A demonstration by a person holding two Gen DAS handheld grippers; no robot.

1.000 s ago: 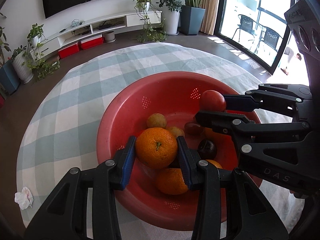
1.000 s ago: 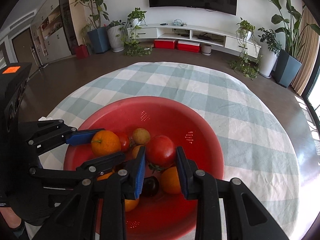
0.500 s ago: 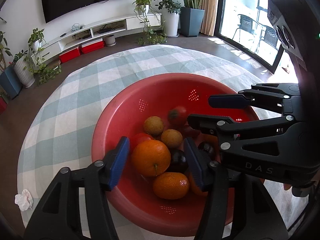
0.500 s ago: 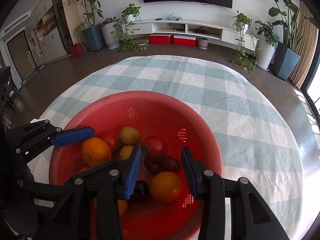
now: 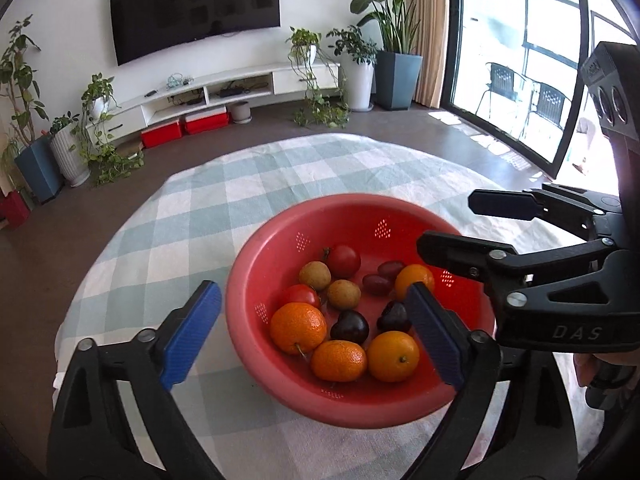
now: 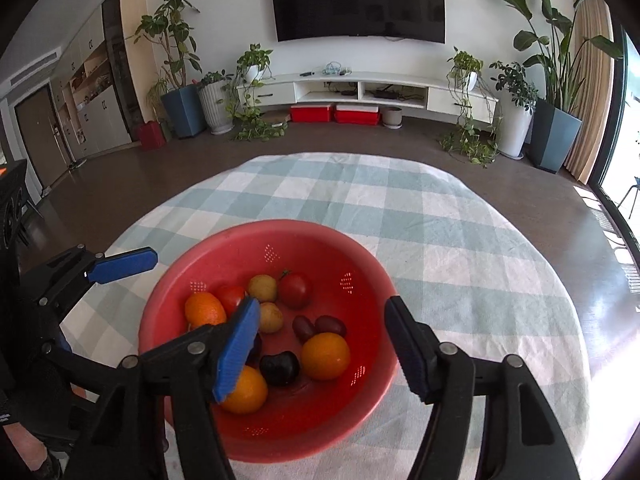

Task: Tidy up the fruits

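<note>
Left tongs (image 5: 316,330) and right tongs (image 6: 320,350): just opened, empty, above red perforated plastic bowl (image 5: 256,280) near worktop's near edge. Fruit released inside. Advice: withdraw clear of rim.

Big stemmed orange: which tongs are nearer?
Left, likely. Both tongs have just been opening, gripping nothing. The big orange lies between the left tongs' fingers but outside the right tongs, beyond their left finger.

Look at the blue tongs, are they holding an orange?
No, both the left tongs and right tongs stand open and empty above the red bowl.
</note>
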